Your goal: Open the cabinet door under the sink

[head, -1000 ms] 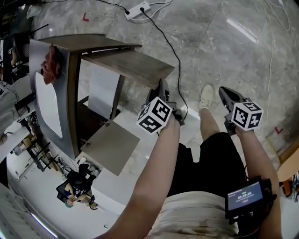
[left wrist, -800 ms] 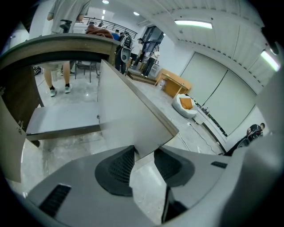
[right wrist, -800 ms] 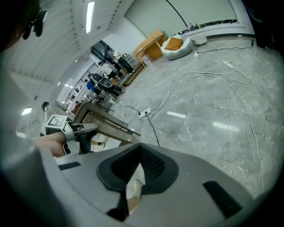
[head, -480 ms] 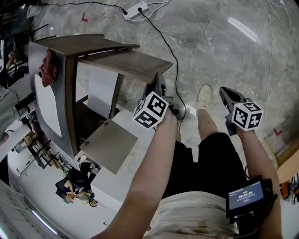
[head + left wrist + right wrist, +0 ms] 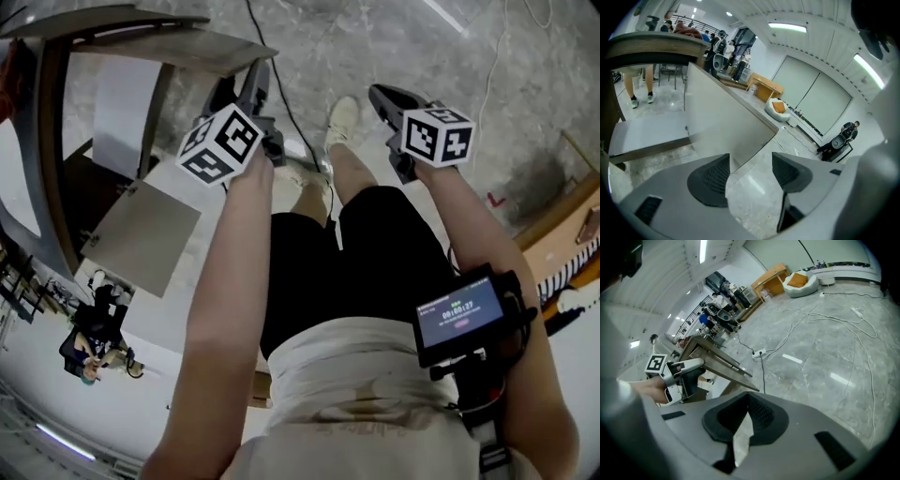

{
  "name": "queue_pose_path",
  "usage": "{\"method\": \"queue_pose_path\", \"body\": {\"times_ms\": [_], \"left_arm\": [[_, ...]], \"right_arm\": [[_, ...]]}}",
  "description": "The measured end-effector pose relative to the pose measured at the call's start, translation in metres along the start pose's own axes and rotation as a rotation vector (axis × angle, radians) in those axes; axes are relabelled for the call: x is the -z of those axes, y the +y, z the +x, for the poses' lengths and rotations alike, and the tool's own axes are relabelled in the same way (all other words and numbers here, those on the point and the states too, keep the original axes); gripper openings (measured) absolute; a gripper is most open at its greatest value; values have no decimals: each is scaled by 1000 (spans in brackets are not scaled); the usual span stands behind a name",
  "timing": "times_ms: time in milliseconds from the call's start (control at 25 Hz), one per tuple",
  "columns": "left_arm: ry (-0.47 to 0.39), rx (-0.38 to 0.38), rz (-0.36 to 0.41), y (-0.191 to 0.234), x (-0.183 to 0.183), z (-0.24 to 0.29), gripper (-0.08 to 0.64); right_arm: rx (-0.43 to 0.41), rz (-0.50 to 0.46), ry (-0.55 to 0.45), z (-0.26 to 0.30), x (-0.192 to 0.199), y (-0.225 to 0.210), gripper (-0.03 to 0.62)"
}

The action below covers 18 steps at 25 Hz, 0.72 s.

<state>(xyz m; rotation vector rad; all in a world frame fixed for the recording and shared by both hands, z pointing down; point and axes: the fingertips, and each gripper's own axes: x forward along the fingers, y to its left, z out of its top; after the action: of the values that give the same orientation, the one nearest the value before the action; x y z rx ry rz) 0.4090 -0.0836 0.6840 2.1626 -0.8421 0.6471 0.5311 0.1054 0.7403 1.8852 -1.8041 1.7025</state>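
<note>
Firstly, at the far left of the head view we note the cabinet, its brown frame standing on the grey stone floor. The cabinet door stands swung well out from that frame, its pale face turned towards the left gripper view.

Next, the left gripper sits at the door's free edge. Its 2 jaws have just been opening and now stand wide apart. A corner of the door shows in the gap, close by the pad at the picture's left, yet neither pad presses on it. We record this gripper as released.

To its right, the person's black shorts and 1 pale shoe are seen from above.

Further right, the right gripper hangs over bare floor, well apart from the cabinet. Its jaws are clenched together with nothing between them.

Lastly, a small lit screen is strapped at the right forearm.
</note>
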Motion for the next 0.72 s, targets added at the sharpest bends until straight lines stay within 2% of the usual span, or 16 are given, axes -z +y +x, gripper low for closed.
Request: {"method": "queue_pose_path", "body": {"times_ms": [120,400,520,720], "left_arm": [[-3,0,-19,16,2,-28,288],[-24,-36,-48,43,19,-75,287],[-49,-50,-62,68,25,-121,280],[-114,-120,-114,107,32,-238,201]], "right_arm": [[-27,-33,19,7,2,40,13],[-80,-150,77,16,-4,83,14],[-97,-196,82,18,-1,121,13],[-157,-306,78,3,4,214,12]]}}
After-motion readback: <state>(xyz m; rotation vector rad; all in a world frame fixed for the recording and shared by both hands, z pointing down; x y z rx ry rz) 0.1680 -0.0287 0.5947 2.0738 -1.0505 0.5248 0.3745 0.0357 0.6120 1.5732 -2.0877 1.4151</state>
